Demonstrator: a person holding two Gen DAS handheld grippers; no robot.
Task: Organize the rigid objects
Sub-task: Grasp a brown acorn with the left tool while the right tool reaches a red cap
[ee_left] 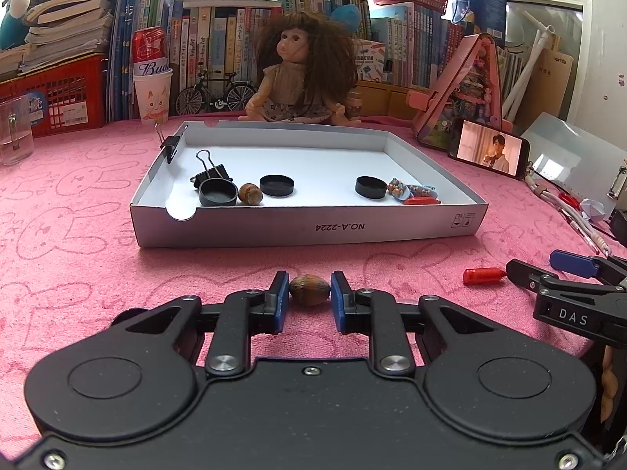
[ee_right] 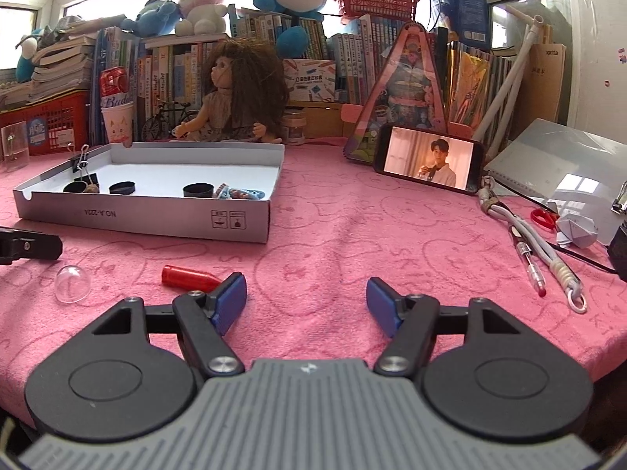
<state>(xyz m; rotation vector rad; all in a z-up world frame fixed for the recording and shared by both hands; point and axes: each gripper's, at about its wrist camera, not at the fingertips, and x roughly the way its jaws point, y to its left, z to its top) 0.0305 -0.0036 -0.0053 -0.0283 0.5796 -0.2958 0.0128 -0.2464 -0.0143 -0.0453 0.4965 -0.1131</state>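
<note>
Nearest the lens, the left gripper (ee_left: 309,293) has its blue-padded fingers (ee_left: 280,293) clamped on a smooth, oval brown nut (ee_left: 309,290), low over the pink towelling table (ee_left: 98,235). Judgement: lift straight and keep squeeze modest; the hard rounded shell could squirt free. Destination is likely the white cardboard tray (ee_left: 309,231), beside a matching nut (ee_left: 250,194). Right gripper (ee_right: 306,300) stands spread, empty, near a glossy red cap (ee_right: 190,276).

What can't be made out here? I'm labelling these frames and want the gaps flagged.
- Nut, left wrist view: its sides are covered by the left gripper's jaws.
- Box contents, right wrist view: the near wall cuts off their lower parts.
- Left gripper, right wrist view: mostly cut off by the left edge.
</note>
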